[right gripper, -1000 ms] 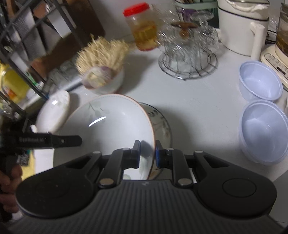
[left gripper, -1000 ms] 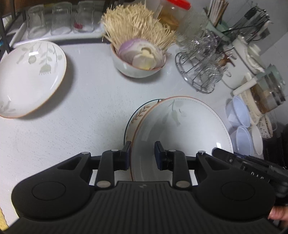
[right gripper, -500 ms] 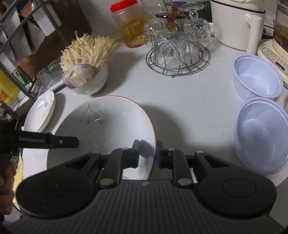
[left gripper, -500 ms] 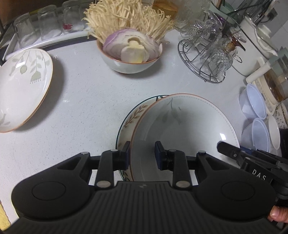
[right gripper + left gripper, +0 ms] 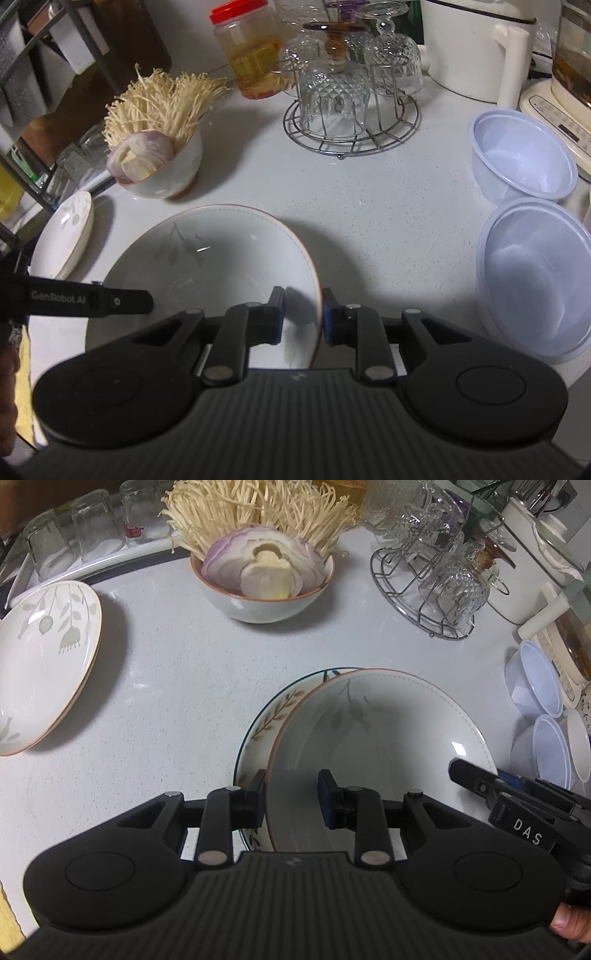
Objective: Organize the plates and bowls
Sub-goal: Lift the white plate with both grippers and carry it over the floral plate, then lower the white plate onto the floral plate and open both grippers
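Both your grippers straddle one wide bowl's rim. In the left wrist view, your left gripper [image 5: 291,794] stands narrow at lower centre, one finger outside the rim and one inside; whether the pads press the rim cannot be told. In the right wrist view, your right gripper [image 5: 303,314] is narrow too, its outer pad against the opposite rim and its inner pad apart from it.

The bowl [image 5: 373,746] sits at centre right of the left view, mouth up, tilted slightly, resting on one leaf-patterned plate [image 5: 269,720] that peeks out at its left edge. Being round, it has no long axis.

On the white surface [image 5: 177,686] you have one more plate [image 5: 44,657] at the far left, and one small bowl of mushrooms and onion [image 5: 262,587] at upper centre. Two plastic tubs [image 5: 524,158] lie at the right of the right view. One wire rack of glasses [image 5: 351,110] stands at the top, beside one red-lidded jar [image 5: 251,51].
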A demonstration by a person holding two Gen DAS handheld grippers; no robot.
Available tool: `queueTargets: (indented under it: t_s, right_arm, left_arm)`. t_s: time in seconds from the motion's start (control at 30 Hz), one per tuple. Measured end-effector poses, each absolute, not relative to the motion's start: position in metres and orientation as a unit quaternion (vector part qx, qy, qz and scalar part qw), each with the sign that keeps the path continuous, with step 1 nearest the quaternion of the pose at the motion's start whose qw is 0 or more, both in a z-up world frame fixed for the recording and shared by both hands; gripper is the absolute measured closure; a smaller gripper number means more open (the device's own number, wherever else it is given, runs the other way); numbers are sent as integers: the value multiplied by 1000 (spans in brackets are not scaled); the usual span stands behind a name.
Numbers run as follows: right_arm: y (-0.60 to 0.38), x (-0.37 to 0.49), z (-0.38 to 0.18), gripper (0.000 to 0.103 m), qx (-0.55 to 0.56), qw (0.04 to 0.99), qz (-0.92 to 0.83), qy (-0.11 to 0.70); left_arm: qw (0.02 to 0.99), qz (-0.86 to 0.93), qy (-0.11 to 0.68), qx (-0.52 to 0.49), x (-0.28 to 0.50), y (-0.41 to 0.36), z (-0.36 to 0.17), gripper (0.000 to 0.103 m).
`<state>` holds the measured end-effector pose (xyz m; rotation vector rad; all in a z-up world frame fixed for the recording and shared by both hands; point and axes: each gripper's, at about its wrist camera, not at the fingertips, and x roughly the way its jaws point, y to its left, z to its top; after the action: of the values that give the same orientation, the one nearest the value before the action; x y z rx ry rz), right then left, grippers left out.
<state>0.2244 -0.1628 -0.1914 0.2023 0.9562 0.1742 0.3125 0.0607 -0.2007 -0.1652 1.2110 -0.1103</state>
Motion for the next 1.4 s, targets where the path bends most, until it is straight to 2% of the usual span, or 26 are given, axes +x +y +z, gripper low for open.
queueTargets:
  t_s: [0.8,1.4]
  right_arm:
    - [-148,244,-201,76,101,876,80,465]
    - [-144,251,-200,75,99,874,81,470]
  left_arm:
    - [769,-63,600,-212,315,107,-205,71]
    - [757,-62,587,-279,293,138,-194,71]
